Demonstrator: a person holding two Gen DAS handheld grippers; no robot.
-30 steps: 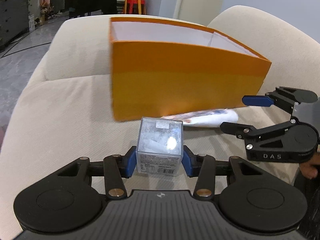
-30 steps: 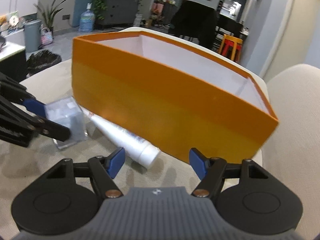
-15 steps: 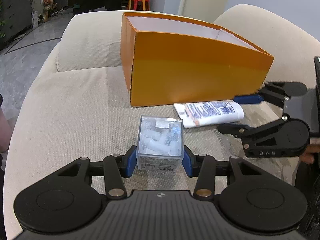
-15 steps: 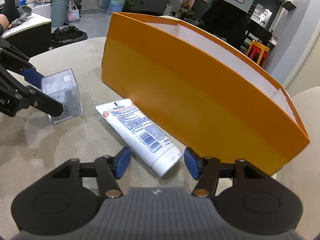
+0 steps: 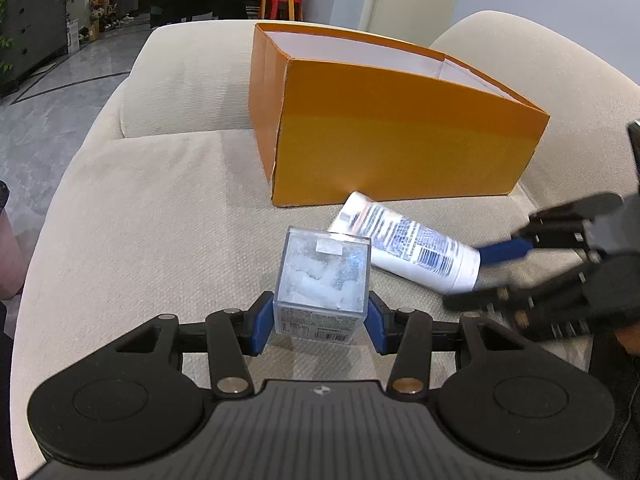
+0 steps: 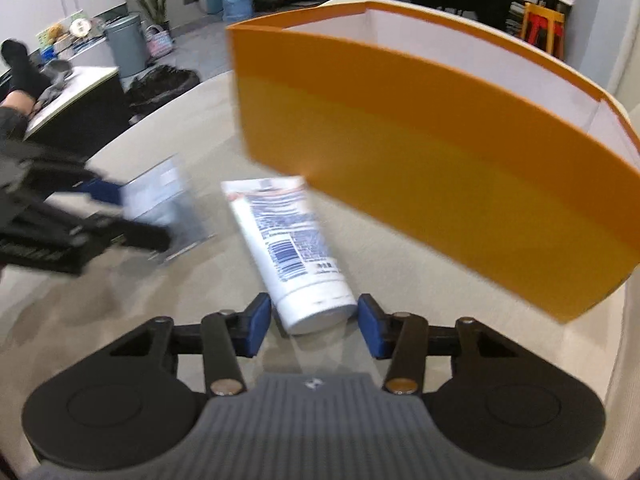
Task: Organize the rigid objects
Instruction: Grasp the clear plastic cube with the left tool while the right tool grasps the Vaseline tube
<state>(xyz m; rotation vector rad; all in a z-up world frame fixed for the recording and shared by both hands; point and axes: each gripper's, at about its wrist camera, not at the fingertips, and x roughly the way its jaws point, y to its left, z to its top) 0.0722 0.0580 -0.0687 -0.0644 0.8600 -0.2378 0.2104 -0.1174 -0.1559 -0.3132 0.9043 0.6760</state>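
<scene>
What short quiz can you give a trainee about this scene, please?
1. True or false: the orange box is closed with a lid.
2. Fill in: the cap end of the white tube lies between the fingers of the ____ gripper.
3. What do the fingers of the left gripper clamp?
A. white tube
B. clear plastic cube
C. orange box

Key: 1 false, its top is open. 2 right gripper. 3 B.
</scene>
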